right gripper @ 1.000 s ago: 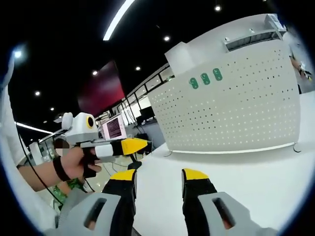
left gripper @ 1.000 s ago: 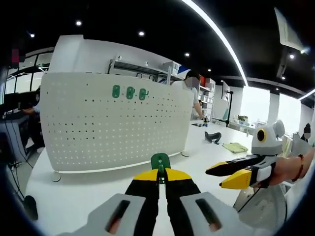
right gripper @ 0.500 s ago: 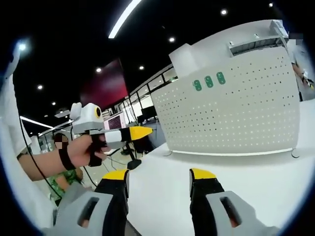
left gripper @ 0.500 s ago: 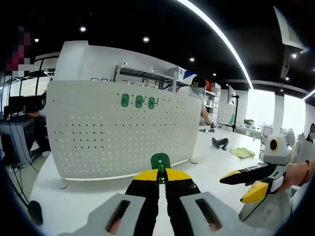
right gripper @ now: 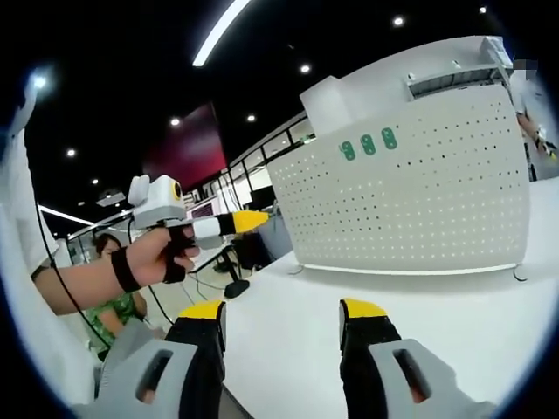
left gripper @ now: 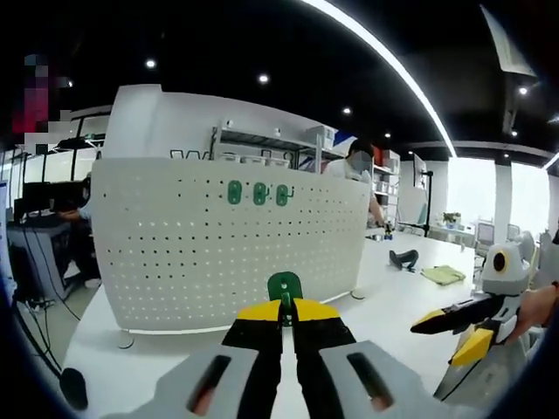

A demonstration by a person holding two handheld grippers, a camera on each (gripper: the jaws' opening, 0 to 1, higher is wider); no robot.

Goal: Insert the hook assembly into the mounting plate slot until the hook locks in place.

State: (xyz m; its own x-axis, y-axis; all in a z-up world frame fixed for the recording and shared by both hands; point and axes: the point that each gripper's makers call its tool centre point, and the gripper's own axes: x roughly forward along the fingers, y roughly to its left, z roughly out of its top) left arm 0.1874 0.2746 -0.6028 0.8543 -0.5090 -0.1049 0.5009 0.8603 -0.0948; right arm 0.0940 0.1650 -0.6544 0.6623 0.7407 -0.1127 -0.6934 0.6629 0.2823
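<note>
Holding the green hook (left gripper: 284, 285) clamped in my left gripper (left gripper: 284, 314), right gripper (right gripper: 284, 319) wide, I should aim squarely at the pegboard (left gripper: 227, 253) ahead.

Yellow-tipped black gripper (left gripper: 286, 307), black wristband (right gripper: 124, 270)

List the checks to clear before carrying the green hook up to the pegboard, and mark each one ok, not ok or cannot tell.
1. Green hook held in the left gripper: ok, jaws shut on it.
2. Right gripper free: ok, jaws open, nothing between them.
3. Pegboard upright on the white table: ok.
4. Free holes beside the three mounted hooks: ok, plenty open.
5. Path from hook to board clear: ok in the left gripper view.
6. Hook's back prongs turned toward the board: cannot tell.
</note>
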